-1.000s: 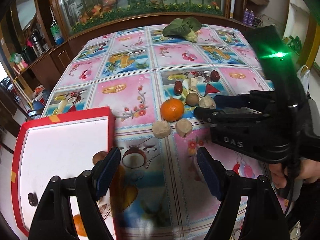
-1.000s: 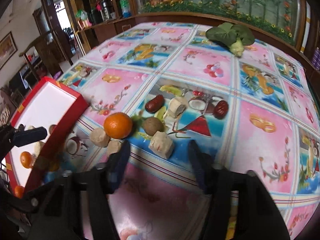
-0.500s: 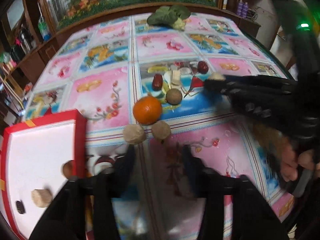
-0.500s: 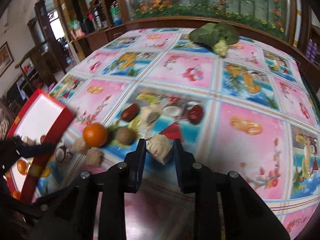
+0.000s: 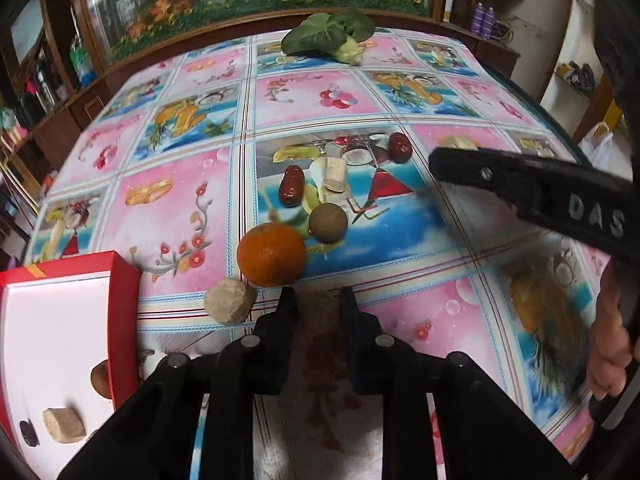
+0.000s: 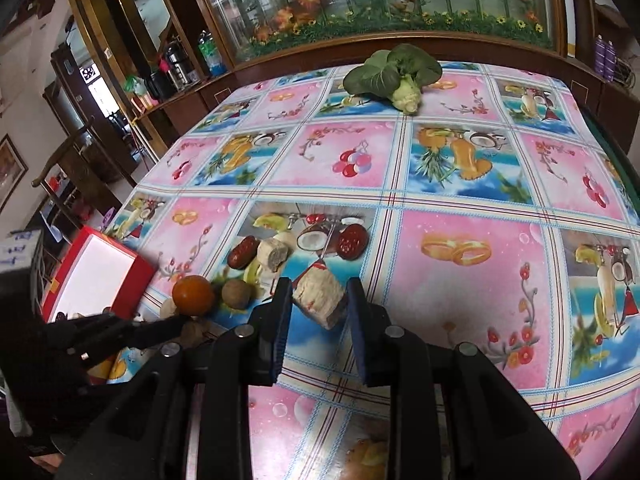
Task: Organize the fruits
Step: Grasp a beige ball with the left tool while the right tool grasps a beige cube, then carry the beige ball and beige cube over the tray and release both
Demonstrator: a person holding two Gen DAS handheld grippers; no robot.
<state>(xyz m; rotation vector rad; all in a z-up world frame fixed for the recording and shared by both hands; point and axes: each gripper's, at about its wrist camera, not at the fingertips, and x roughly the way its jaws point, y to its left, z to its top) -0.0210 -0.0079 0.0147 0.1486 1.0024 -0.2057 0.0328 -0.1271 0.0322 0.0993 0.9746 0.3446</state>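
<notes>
My left gripper (image 5: 316,300) is shut on a small beige-brown lump (image 5: 318,306) on the tablecloth, just below the orange (image 5: 271,254). Another beige lump (image 5: 230,300) lies to its left. A brown round fruit (image 5: 328,223), two red dates (image 5: 291,191) (image 5: 400,147) and a pale chunk (image 5: 334,174) lie beyond. My right gripper (image 6: 318,296) is shut on a pale fibrous chunk (image 6: 320,298), held a little above the cloth. The red box (image 5: 120,280) with white inside holds several small pieces at the left.
A leafy green vegetable (image 5: 328,36) lies at the table's far edge. A wooden cabinet with a glass panel (image 6: 380,0) stands behind the table. The right gripper's arm (image 5: 540,200) crosses the right of the left wrist view.
My left gripper moved from the box to the lumps and shut on one. My right gripper shut on the pale chunk and lifted it.
</notes>
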